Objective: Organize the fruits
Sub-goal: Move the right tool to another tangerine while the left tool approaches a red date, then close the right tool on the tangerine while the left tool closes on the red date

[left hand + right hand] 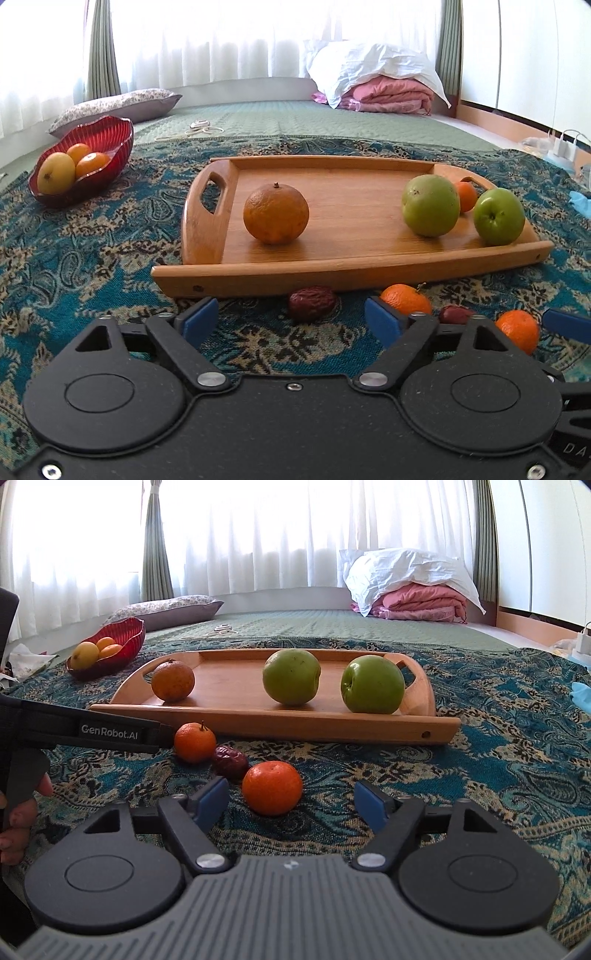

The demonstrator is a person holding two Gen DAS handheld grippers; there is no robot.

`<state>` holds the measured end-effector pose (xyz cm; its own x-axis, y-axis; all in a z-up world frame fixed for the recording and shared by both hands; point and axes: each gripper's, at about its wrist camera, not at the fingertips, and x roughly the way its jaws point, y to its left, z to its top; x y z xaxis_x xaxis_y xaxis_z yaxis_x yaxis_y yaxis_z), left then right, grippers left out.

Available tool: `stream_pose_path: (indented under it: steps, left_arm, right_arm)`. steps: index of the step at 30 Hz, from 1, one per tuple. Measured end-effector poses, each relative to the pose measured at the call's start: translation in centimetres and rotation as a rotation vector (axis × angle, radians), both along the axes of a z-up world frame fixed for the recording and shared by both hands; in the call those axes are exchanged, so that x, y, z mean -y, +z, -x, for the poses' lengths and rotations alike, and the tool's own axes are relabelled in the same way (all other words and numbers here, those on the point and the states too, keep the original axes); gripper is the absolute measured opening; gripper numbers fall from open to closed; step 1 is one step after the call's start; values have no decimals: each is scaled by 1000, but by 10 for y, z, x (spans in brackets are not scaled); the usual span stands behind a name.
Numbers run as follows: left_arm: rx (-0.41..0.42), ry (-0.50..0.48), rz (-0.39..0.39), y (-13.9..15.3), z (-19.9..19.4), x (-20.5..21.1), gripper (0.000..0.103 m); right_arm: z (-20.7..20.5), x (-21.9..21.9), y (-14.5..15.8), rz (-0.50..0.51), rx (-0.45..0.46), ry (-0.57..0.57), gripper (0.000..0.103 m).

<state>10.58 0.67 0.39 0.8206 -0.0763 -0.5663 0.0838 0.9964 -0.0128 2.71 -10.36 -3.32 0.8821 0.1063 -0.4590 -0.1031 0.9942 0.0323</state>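
Observation:
My left gripper (291, 317) is open low over the patterned cloth. A dark red date (312, 302) lies just ahead between its blue fingers, untouched. My right gripper (291, 802) is open too, with a small tangerine (272, 787) on the cloth between its fingertips and clear of both pads. Another tangerine (194, 742) and a second date (229, 762) lie to its left. The wooden tray (207, 236) carries a large orange (276, 214), two green apples (430, 210) (498, 216) and a small tangerine (466, 195) behind them.
A red glass bowl (92, 158) at the far left holds a yellow fruit and two oranges. A flowered pillow (118, 105) and folded pink bedding (388, 94) lie at the back. A hand (18, 812) grips the left tool at the right wrist view's left edge.

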Motion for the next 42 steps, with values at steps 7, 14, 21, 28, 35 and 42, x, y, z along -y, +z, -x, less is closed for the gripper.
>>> stream_pose_path:
  steps: [7, 14, 21, 28, 35, 42]
  left_arm:
    - [-6, 3, 23, -1, -2, 1, 62]
    - [-9, 23, 50, 0, -3, -1, 52]
    - [-11, 13, 65, 0, 0, 0, 35]
    - [-9, -8, 58, 0, 3, 2, 27]
    - [4, -7, 53, 3, 6, 1, 27]
    - [36, -6, 47, 11, 11, -1, 27]
  right_arm:
    - [3, 0, 2, 1, 4, 13, 75]
    - [5, -3, 2, 1, 6, 34, 65]
    - [7, -9, 2, 18, 12, 48, 57]
    - [6, -9, 2, 26, 13, 43, 49]
    - [7, -12, 3, 52, 19, 40, 40]
    - [9, -10, 5, 47, 26, 28, 39]
